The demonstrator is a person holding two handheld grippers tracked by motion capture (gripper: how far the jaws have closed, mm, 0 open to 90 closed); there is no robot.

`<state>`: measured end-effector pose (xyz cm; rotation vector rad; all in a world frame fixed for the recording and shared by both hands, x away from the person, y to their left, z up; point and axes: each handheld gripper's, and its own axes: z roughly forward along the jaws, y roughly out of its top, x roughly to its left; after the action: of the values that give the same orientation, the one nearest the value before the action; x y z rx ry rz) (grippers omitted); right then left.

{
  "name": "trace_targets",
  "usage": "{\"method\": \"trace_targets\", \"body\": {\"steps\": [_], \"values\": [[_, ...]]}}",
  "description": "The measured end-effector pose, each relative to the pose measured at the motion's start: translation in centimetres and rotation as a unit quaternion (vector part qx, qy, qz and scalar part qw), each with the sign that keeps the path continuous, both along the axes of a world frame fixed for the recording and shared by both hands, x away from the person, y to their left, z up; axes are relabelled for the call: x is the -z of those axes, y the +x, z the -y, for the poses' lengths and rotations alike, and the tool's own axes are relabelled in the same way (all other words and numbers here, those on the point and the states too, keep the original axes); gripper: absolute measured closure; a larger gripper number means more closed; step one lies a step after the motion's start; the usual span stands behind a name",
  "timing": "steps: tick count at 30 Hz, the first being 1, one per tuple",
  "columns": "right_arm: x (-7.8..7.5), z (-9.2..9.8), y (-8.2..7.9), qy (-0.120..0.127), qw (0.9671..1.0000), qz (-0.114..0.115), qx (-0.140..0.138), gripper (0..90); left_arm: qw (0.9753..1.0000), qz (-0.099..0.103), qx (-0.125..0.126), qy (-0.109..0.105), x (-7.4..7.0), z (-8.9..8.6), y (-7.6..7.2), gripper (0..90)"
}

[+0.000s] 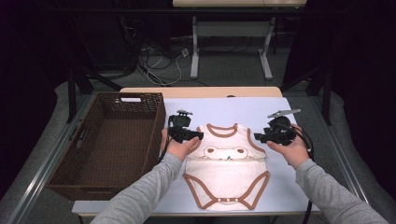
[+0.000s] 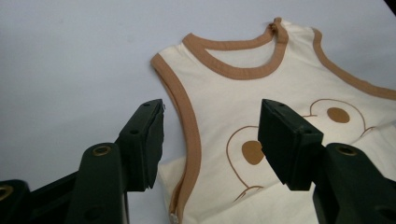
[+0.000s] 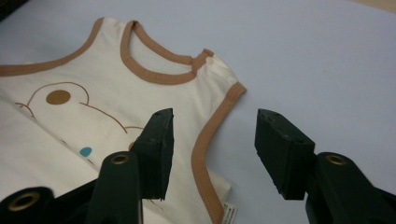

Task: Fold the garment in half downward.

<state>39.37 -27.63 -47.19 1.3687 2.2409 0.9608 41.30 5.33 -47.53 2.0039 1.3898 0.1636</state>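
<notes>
Pale blue table (image 1: 261, 109), dark curtained room.

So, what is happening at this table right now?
A person holds a hand-held gripper in each hand over a cream baby bodysuit with brown trim, which lies flat on the table. The left hand-held gripper is open at one armhole edge, and the right hand-held gripper is open at the other. Neither has gripped the cloth yet. A brown basket stands at the left.
</notes>
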Motion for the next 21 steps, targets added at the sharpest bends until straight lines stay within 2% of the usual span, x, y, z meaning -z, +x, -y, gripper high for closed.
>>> {"method": "trace_targets", "body": {"steps": [2, 4, 7, 10, 11, 13, 14, 17, 21], "values": [[-0.4, -0.3, 0.2, -0.004, 0.9999, 0.007, -0.006, 44.8, 0.9999, 0.009, 0.005, -0.002, -0.3, 0.0, 0.2, 38.8], [-0.7, -0.6, 0.6, -0.002, 0.9997, 0.020, -0.017, 42.3, 0.9994, 0.032, 0.016, -0.004, -0.4, 0.1, 0.5, 36.3], [-1.2, -1.1, 1.3, -0.011, 0.9993, 0.025, -0.025, 39.3, 0.9991, 0.039, 0.016, 0.008, -0.6, 0.1, 1.1, 35.6], [-1.3, -1.5, 2.0, -0.021, 0.9988, 0.031, -0.031, 37.6, 0.9987, 0.047, 0.019, 0.005, -0.7, 0.2, 1.7, 34.1], [-1.4, -1.6, 2.3, -0.023, 0.9986, 0.033, -0.033, 37.0, 0.9983, 0.052, 0.024, 0.010, -0.8, 0.2, 1.9, 34.1], [-1.4, -1.8, 2.7, -0.029, 0.9985, 0.037, -0.029, 35.4, 0.9982, 0.053, 0.019, 0.019, -0.8, 0.2, 2.3, 34.1], [-1.3, -2.0, 3.0, -0.037, 0.9984, 0.034, -0.027, 35.4, 0.9986, 0.050, 0.012, 0.016, -0.7, 0.2, 2.5, 33.5], [-1.0, -2.3, 3.6, -0.033, 0.9990, 0.024, -0.020, 35.7, 0.9985, 0.054, 0.007, -0.001, -0.4, 0.2, 3.2, 32.6], [-0.3, -2.8, 4.5, -0.034, 0.9984, 0.041, -0.017, 36.5, 0.9987, 0.048, 0.011, -0.009, 0.3, 0.3, 4.1, 31.4]]}}
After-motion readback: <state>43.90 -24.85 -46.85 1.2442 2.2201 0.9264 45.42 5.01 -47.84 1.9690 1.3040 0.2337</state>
